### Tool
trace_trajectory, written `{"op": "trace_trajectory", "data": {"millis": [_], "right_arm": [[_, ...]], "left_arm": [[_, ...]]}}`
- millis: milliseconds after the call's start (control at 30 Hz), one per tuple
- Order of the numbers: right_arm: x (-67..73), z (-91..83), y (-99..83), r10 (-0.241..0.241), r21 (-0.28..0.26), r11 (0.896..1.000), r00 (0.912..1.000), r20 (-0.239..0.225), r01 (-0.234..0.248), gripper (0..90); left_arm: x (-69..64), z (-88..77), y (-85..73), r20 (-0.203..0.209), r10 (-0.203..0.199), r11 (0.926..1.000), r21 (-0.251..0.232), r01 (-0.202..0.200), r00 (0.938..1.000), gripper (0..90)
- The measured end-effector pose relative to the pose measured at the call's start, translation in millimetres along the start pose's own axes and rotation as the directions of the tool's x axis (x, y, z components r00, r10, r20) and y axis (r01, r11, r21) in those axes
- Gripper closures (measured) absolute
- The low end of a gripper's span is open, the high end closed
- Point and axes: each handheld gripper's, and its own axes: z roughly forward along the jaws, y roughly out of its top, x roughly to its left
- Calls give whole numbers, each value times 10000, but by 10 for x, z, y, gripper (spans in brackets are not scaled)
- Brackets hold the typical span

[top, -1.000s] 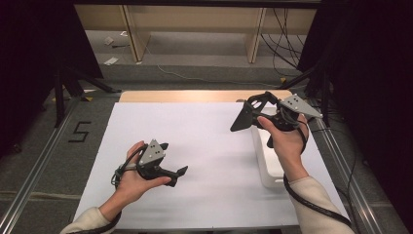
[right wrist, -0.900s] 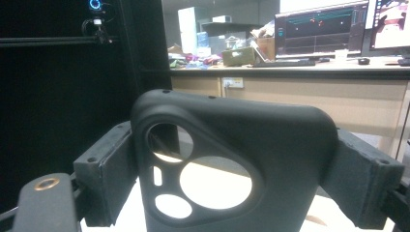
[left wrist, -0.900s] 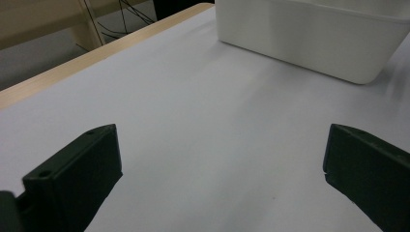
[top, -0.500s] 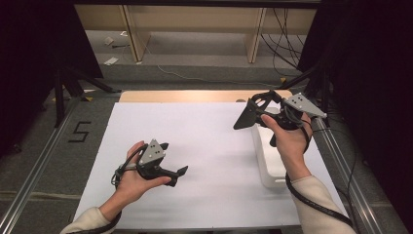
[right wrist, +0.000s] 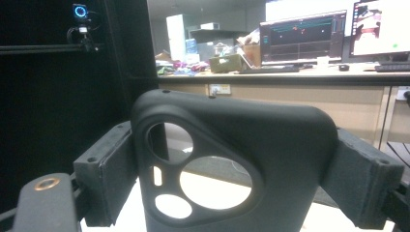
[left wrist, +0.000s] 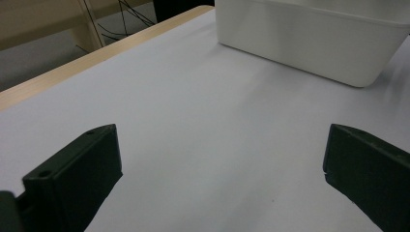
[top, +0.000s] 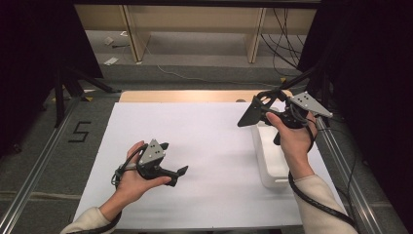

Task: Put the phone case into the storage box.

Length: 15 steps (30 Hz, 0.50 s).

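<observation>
My right gripper [top: 267,103] is raised above the white bin [top: 272,163] at the table's right side and is shut on a black phone case [top: 248,114]. In the right gripper view the case [right wrist: 232,135] stands upright between the two pads, its camera cut-outs facing me. My left gripper [top: 174,159] lies low over the white sheet [top: 214,141] at the front left, held in a hand. Its jaws stand wide open with nothing between them [left wrist: 220,150], and they point toward the bin [left wrist: 309,43].
The white sheet covers most of the table, with a strip of wooden tabletop [top: 195,96] at its far edge. Metal rails [top: 341,161] run along both sides. Beyond the table stand a wooden frame and loose cables on the floor [top: 287,44].
The right hand has shifted slightly to the right with the black case still in its gripper. The left hand has stayed where it was.
</observation>
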Motion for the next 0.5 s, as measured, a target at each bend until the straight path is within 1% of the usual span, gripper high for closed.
{"op": "trace_trajectory", "data": {"millis": [500], "right_arm": [[-66, -25, 13, -43, -47, 10000, 9996, 268, 44, 158]], "left_arm": [[1, 1, -1, 9, -10, 10000, -5, 10, 10000, 0]]}}
